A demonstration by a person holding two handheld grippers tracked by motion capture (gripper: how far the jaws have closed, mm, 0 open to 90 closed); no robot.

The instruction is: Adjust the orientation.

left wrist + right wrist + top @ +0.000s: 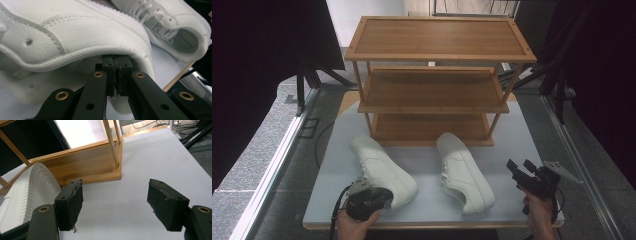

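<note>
Insole label point(163, 30) in right shoe point(175, 27): print (too blurred) unreadable.

Two white sneakers on table: left shoe point(383, 169) near front-left edge, right shoe point(463, 172) front-centre, toes toward rear.

A pale grey tabletop point(517, 145) with a light wooden edge carries everything. At its far half stands a wooden shoe rack point(437, 80) with three shelves, its lowest shelf sitting right on the tabletop. In front of the rack lie two white sneakers, well apart from each other. The left sneaker point(384, 170) lies at a slant, its toe end close to the rack's left foot. The right sneaker point(462, 172) also has its toe end near the rack's bottom shelf.
</note>
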